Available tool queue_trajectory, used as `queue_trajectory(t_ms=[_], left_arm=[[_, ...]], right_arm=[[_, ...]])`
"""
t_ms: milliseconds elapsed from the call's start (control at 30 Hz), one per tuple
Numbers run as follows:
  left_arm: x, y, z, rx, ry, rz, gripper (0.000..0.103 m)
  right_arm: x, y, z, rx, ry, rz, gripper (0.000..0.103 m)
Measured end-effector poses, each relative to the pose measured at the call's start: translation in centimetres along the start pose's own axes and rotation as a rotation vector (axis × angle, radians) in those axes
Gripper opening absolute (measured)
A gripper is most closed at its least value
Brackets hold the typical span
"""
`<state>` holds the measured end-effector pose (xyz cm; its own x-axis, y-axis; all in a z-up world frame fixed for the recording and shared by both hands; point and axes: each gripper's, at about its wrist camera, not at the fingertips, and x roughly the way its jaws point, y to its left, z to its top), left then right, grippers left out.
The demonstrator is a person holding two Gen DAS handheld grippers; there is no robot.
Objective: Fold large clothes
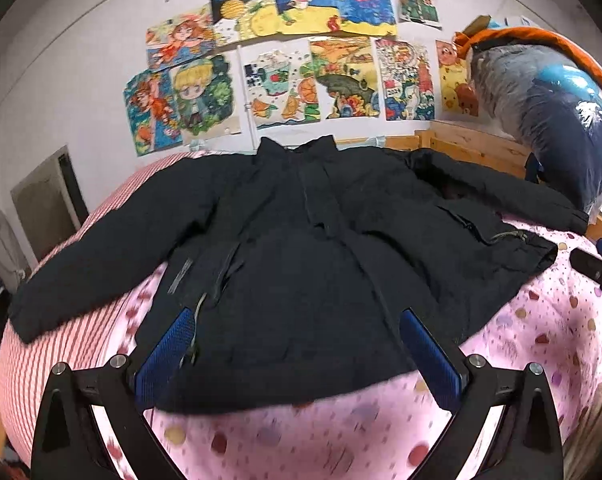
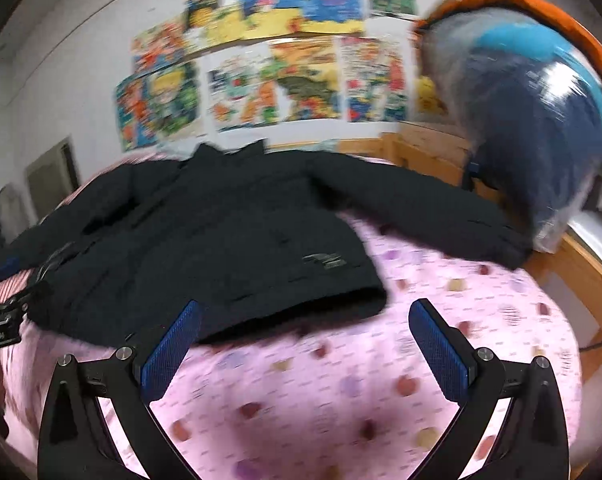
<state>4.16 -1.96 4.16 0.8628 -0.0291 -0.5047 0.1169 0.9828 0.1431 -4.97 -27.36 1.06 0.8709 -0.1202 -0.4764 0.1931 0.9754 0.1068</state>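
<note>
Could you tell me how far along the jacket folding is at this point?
Done: the black jacket lies spread flat on the pink bedspread, sleeves out. In hand: nothing; the left gripper and right gripper are open, empty. Left: every fold.

We see even, soft indoor light, no hard shadows. Glare on plastic-wrapped bundle (image 1: 561, 120) far right. Black jacket (image 1: 301, 248) underexposed, little detail. Right wrist view motion-blurred throughout, wall drawings (image 2: 261, 60) smeared; left wrist view sharper, near bedspread (image 1: 301, 440) soft. Heavy fisheye bending, dark vignette at corners.

No readable text, small logo patch on black jacket (image 2: 205, 240) illegible
</note>
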Motion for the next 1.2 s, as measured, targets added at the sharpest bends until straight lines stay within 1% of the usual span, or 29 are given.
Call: queue_trajectory(t_ms=[100,167,300,433,500,533,600,667,733,867,900,933,967,1033,1100,1133,1167,1200], left_arm=[[1.4,-0.7,2.7,-0.009,0.037,-0.050,0.103],[2.1,-1.5,4.4,0.008,0.043,-0.078,0.103],[3.6,-3.7,8.7,0.095,0.035,-0.110,0.103],[5.6,-5.5,12.8,0.149,0.069,-0.156,0.103],[7.0,-6.2,14.6,0.138,0.089,-0.177,0.103],[8.0,-6.6,15.6,0.127,0.100,-0.185,0.103],[9.9,-7.0,17.0,0.109,0.112,-0.187,0.103],[11.9,-7.6,18.4,0.099,0.105,-0.189,0.103],[14.4,-8.4,19.9,0.111,0.083,-0.193,0.103],[19.6,-9.8,21.4,0.138,0.028,-0.194,0.103],[20.8,-10.1,21.7,0.135,0.015,-0.200,0.103],[22.5,-10.3,21.9,0.127,0.003,-0.205,0.103],[23.7,-10.3,22.1,0.122,0.000,-0.210,0.103],[27.0,-10.5,22.7,0.113,0.001,-0.216,0.103],[30.0,-10.6,23.5,0.118,0.031,-0.253,0.103],[31.9,-10.8,24.0,0.110,0.045,-0.265,0.103],[33.1,-10.8,24.3,0.101,0.051,-0.273,0.103],[34.4,-10.9,24.5,0.086,0.055,-0.289,0.103]], right_arm=[[0.7,-2.6,1.1,0.076,0.002,-0.029,0.102],[1.4,-4.4,1.7,0.126,-0.005,-0.021,0.102],[2.9,-7.2,2.6,0.231,-0.046,-0.035,0.102],[4.9,-9.1,3.5,0.313,-0.088,0.007,0.102],[6.5,-9.8,3.8,0.361,-0.067,0.051,0.102],[7.4,-10.3,3.8,0.405,-0.058,0.065,0.102],[8.9,-11.0,3.6,0.482,-0.035,0.066,0.102],[10.2,-11.7,3.3,0.551,-0.045,0.016,0.102],[11.8,-13.0,2.9,0.654,-0.079,-0.048,0.102],[14.8,-14.5,1.5,0.837,-0.111,-0.125,0.102],[15.5,-14.5,1.3,0.848,-0.136,-0.154,0.102],[16.2,-14.3,1.3,0.850,-0.163,-0.201,0.102],[16.7,-14.2,1.4,0.856,-0.184,-0.229,0.102],[17.8,-13.5,1.1,0.888,-0.253,-0.299,0.101],[18.1,-13.1,1.2,0.907,-0.298,-0.347,0.096],[18.2,-13.0,1.2,0.914,-0.327,-0.371,0.090],[18.0,-13.0,1.2,0.922,-0.348,-0.381,0.083],[17.9,-13.0,1.2,0.930,-0.372,-0.390,0.078]])
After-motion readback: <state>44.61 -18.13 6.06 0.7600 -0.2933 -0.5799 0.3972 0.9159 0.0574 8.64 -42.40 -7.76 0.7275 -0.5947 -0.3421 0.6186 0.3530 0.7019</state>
